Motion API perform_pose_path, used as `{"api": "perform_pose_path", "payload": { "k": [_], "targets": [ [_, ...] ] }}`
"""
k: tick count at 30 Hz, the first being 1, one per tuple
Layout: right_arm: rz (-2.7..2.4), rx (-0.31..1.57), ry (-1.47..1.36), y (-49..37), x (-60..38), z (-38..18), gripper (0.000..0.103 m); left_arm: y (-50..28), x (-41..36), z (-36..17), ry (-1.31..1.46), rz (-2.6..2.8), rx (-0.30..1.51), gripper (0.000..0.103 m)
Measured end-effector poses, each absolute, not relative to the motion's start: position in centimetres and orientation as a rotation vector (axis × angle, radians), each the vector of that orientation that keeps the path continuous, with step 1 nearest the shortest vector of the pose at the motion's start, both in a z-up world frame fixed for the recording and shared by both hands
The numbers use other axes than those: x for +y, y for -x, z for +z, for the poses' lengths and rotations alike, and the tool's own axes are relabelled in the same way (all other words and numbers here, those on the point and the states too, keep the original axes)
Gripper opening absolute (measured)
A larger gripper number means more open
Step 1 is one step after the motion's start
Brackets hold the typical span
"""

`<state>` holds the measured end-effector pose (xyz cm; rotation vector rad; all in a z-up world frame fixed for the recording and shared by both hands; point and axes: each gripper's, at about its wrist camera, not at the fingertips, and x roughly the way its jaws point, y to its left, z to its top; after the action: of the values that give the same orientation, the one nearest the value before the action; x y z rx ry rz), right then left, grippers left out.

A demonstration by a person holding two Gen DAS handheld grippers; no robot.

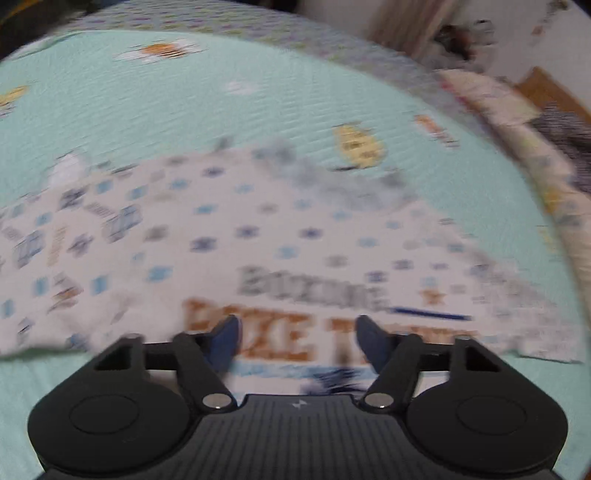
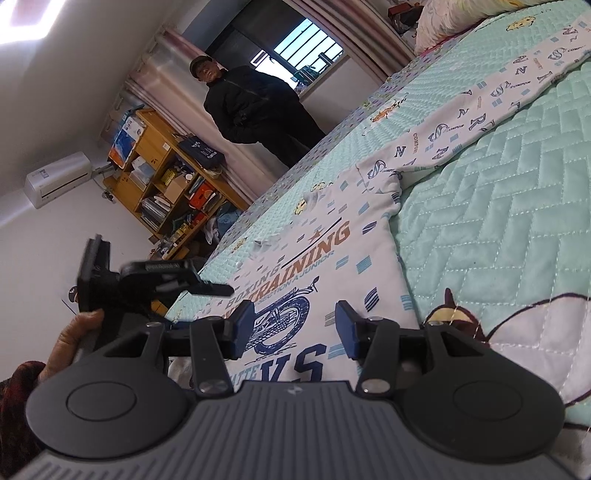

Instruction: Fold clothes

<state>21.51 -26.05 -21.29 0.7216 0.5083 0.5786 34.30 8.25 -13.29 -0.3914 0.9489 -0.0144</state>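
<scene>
Nearest in the right wrist view, the right gripper [image 2: 294,326] sits low over the hem end of a white printed shirt [image 2: 314,251], its blue pads apart with only the shirt's printed front showing in the gap, so it reads as released and grasping nothing. To its left a hand [image 2: 75,338] holds the left gripper [image 2: 218,288], seen side-on above the shirt's edge nearest the bedside; from that angle its state is unclear. The left wrist view, badly blurred, shows the left gripper [image 1: 297,341] tilted down over the shirt [image 1: 236,236] with both pads spread and no cloth pinched between them, so it too is released. The shirt lies flat on a mint-green quilted bedspread [image 2: 498,206], chest print facing up, one long sleeve [image 2: 491,99] stretched away toward the pillow [image 2: 454,22] at the bed's far end. A cartoon patch [image 2: 458,321] is stitched into the bedspread just right of the right gripper. Beyond the bed's far long edge a person in dark clothes [image 2: 255,110] stands, with a wooden shelf unit [image 2: 166,177] full of boxes beside them, an air conditioner [image 2: 59,177] on the wall, and a barred window [image 2: 306,48] behind.
</scene>
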Motion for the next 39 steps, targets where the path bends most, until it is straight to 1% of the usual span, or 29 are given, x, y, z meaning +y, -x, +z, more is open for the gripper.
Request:
{"api": "perform_pose_path", "payload": {
  "k": [4,7,10,12,13,15,17,18,21,23,24,26,28,31,33,36,39],
  "targets": [
    [0.592,0.504,-0.745,-21.5,-26.3,-21.4,0.051,-36.9,7.4,-12.3,0.408,-0.103,0.908,0.066],
    [0.599,0.502,-0.757,-21.5,-26.5,-21.5,0.051,-40.0,7.6,-12.9,0.503,-0.13,0.9,0.067],
    [0.607,0.507,-0.764,-21.7,-26.5,-21.5,0.051,-42.8,8.3,-14.0,0.569,-0.123,0.917,0.077],
    [0.613,0.509,-0.771,-21.7,-26.5,-21.5,0.051,-44.7,9.0,-14.7,0.515,-0.042,0.926,0.077],
    [0.616,0.509,-0.775,-21.8,-26.6,-21.5,0.051,-45.7,9.6,-15.0,0.456,0.043,0.931,0.08],
    [0.62,0.511,-0.779,-21.8,-26.6,-21.5,0.051,-47.4,11.1,-15.6,0.343,0.193,0.933,0.08],
    [0.622,0.513,-0.78,-21.9,-26.6,-21.5,0.051,-48.0,12.9,-15.9,0.356,0.283,0.93,0.079],
    [0.622,0.512,-0.782,-21.9,-26.7,-21.5,0.051,-47.6,13.3,-15.5,0.407,0.275,0.91,0.079],
    [0.623,0.511,-0.784,-21.9,-26.7,-21.5,0.051,-46.6,10.7,-13.8,0.382,0.187,0.856,0.08],
    [0.624,0.511,-0.783,-21.9,-26.8,-21.6,0.051,-46.1,7.0,-13.2,0.33,0.062,0.87,0.089],
    [0.625,0.51,-0.785,-21.9,-26.9,-21.6,0.051,-45.8,5.1,-12.9,0.304,-0.002,0.876,0.09],
    [0.625,0.51,-0.788,-21.9,-26.9,-21.6,0.051,-45.9,1.1,-13.0,0.306,-0.135,0.927,0.09],
    [0.626,0.51,-0.79,-21.9,-26.9,-21.6,0.051,-46.1,-2.9,-13.1,0.242,-0.205,0.934,0.09],
    [0.63,0.509,-0.798,-22.0,-27.0,-21.6,0.051,-47.1,-6.9,-13.9,0.124,-0.208,0.943,0.09],
    [0.633,0.509,-0.803,-22.0,-27.0,-21.6,0.051,-48.9,-7.5,-15.4,0.074,-0.147,0.998,0.089],
    [0.636,0.511,-0.801,-22.0,-27.0,-21.6,0.051,-50.3,-6.0,-15.0,-0.002,0.049,0.936,0.088],
    [0.639,0.512,-0.8,-22.1,-27.0,-21.6,0.052,-50.2,-3.1,-14.0,0.04,0.18,0.914,0.089]
  ]
}}
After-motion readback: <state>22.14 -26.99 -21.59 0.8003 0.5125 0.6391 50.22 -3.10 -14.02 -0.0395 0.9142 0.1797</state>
